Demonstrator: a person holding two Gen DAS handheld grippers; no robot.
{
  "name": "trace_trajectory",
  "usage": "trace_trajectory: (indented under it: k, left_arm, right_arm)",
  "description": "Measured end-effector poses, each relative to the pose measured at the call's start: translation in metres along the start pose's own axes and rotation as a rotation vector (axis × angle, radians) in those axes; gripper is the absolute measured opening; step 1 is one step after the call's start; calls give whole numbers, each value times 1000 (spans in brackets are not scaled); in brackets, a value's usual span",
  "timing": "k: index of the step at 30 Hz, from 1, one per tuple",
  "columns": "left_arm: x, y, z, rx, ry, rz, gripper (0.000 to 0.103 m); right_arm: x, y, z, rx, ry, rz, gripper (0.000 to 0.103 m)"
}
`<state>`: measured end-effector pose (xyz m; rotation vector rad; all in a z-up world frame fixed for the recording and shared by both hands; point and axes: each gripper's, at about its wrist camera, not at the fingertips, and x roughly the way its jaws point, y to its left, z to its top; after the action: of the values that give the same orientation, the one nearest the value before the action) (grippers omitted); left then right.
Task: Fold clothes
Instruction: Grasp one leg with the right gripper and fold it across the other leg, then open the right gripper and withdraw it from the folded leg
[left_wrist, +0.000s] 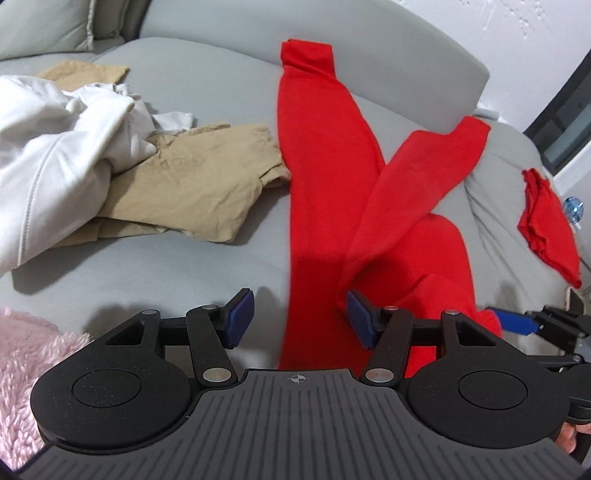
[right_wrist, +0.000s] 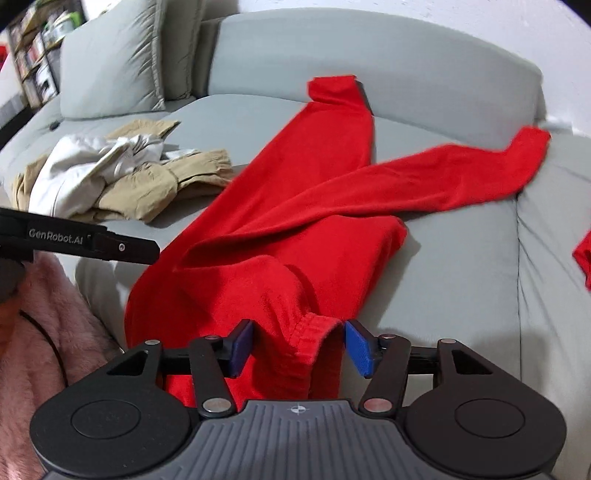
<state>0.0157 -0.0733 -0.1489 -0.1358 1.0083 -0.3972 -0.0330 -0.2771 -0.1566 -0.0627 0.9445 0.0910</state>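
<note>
Red trousers (left_wrist: 325, 155) lie spread on a grey sofa (left_wrist: 184, 258), legs pointing to the backrest, one leg crossed over to the right (right_wrist: 443, 173). My left gripper (left_wrist: 301, 319) is open, its jaws on either side of the near end of the left leg. My right gripper (right_wrist: 297, 345) is open, its jaws on either side of the elastic waistband (right_wrist: 306, 332), which bunches up between them. The right gripper's blue fingertip (left_wrist: 513, 320) shows at the right of the left wrist view. The left gripper's body (right_wrist: 92, 243) shows at the left of the right wrist view.
A pile of white clothes (left_wrist: 55, 140) and tan clothes (left_wrist: 192, 181) lies to the left on the seat. A small folded red garment (left_wrist: 546, 225) lies at the right. A pink fluffy blanket (left_wrist: 22, 369) lies at the near left. A cushion (right_wrist: 114, 62) leans on the backrest.
</note>
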Motion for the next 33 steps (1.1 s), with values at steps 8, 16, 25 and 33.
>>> trace_trajectory:
  k: [8,16,25,33]
  left_arm:
    - [0,-5,-3,23,5,22,61]
    - [-2,-4,-3,17,-3,22,61]
    - [-7,5,-1,-39,-31,14,61]
    - [-11,12,0,-62,-40,-11,61]
  right_arm:
    - [-5,-18,4,53,-15,-2,66]
    - [-29,-10,0,55,-72,46,23]
    - [-33,94,-40,-384,31,129,35]
    - [-50,52,-30,-116,31,215,48]
